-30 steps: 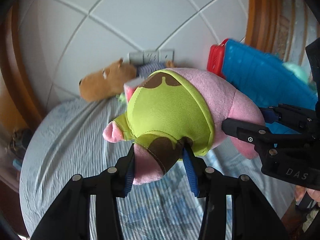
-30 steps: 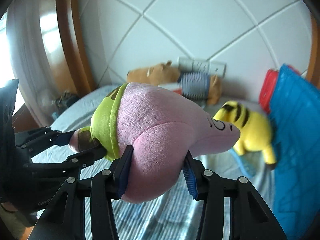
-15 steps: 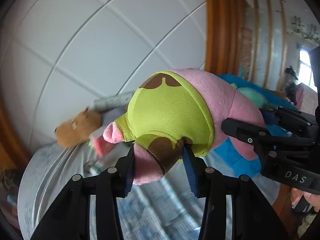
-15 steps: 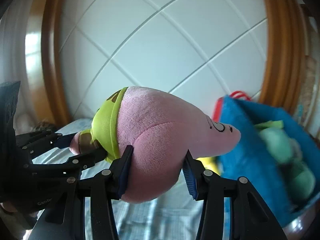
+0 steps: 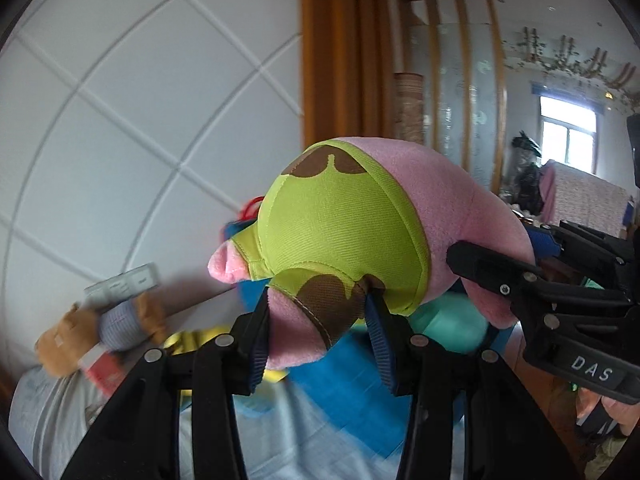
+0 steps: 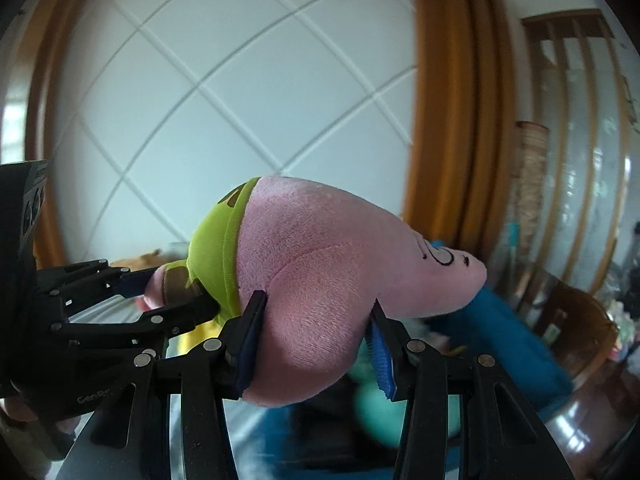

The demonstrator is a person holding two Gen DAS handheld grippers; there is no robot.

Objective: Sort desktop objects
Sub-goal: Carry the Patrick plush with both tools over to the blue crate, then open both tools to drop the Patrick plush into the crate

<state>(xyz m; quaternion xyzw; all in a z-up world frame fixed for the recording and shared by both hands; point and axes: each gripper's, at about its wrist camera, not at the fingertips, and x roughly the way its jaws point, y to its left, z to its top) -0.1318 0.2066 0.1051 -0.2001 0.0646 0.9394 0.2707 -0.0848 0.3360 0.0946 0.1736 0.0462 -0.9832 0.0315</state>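
Note:
A pink star plush (image 5: 440,200) in green-and-brown shorts hangs in the air between both grippers. My left gripper (image 5: 316,336) is shut on one pink leg below the shorts. My right gripper (image 6: 316,344) is shut on the plush's pink arm (image 6: 320,308); in the left wrist view it reaches in from the right (image 5: 516,264). In the right wrist view the left gripper (image 6: 152,292) comes in from the left. Below the plush lies a blue bag (image 5: 360,412) with a teal plush (image 5: 444,328) in it. The bag (image 6: 500,344) is blurred in the right wrist view.
A brown plush (image 5: 76,332) with a striped middle and a yellow plush (image 5: 184,340) lie on the grey-blue cloth (image 5: 48,420) at the left. A white tiled wall (image 5: 140,120) and a wooden frame (image 5: 340,60) stand behind. A dark wooden table edge (image 6: 580,412) curves at the right.
Both grippers have carried the pink plush up and to the right, away from the brown and yellow plushes. The blue bag now lies directly beneath it. Both grips are unchanged.

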